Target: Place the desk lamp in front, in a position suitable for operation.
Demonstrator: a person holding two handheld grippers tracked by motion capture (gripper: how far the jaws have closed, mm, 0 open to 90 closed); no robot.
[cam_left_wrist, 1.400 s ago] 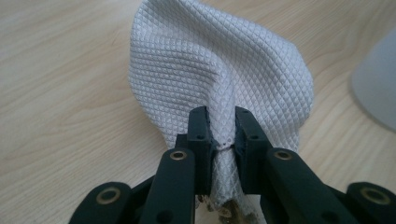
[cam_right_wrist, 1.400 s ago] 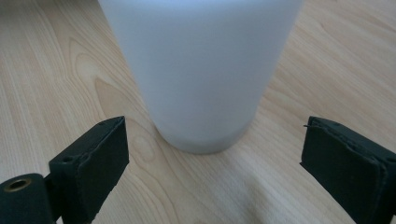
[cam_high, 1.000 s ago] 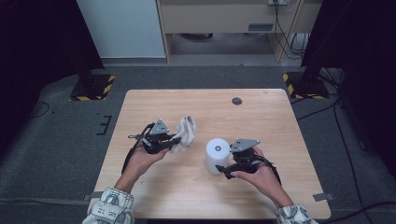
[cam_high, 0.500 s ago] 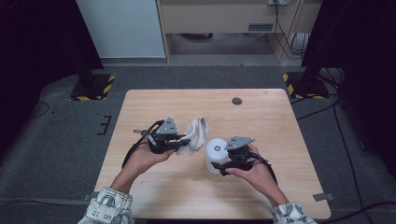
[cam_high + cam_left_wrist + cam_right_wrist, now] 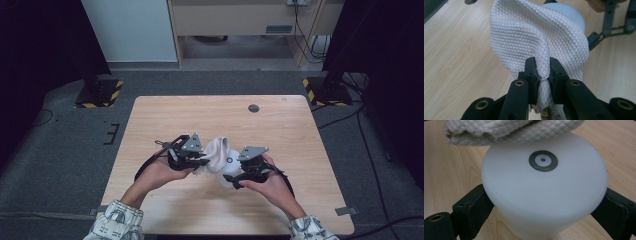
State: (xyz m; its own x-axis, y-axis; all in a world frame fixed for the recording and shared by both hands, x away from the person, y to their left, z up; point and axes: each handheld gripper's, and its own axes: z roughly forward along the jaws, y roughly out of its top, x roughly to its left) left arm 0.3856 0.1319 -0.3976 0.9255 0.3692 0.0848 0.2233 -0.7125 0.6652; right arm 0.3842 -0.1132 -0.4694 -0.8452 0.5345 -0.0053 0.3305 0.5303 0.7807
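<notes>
Clearly, the work in hand was wiping a white cylinder (image 5: 544, 195) with a quilted white cloth (image 5: 534, 37), and the coming move turned on how those 2 things sat against each other. The left gripper (image 5: 543, 70) had its jaws nearly closed, pinching a gathered fold of the cloth between the pads, with the rest of the fabric billowing out ahead of the tips. In the high view the left gripper (image 5: 192, 156) sat just left of the cylinder (image 5: 231, 167), near the middle of the wooden table (image 5: 165, 115), with the cloth (image 5: 216, 152) spread between them and draped over the cylinder's upper edge. The right gripper (image 5: 240, 175) clasped the cylinder from the person's side, 1 jaw on each flank of its wall, so it was shut on it. The cylinder appeared tipped, its flat end with a small dark ring mark (image 5: 543, 160) facing the right gripper's camera, so its long axis ran roughly along that gripper's line of sight. From the right gripper view the cloth (image 5: 511, 130) lay touching the far rim of that end face, leaving the ring mark uncovered. By my judgement the left hand was the one to move, drawing the cloth across the end face toward the right gripper, while the right hand held the cylinder steady.
</notes>
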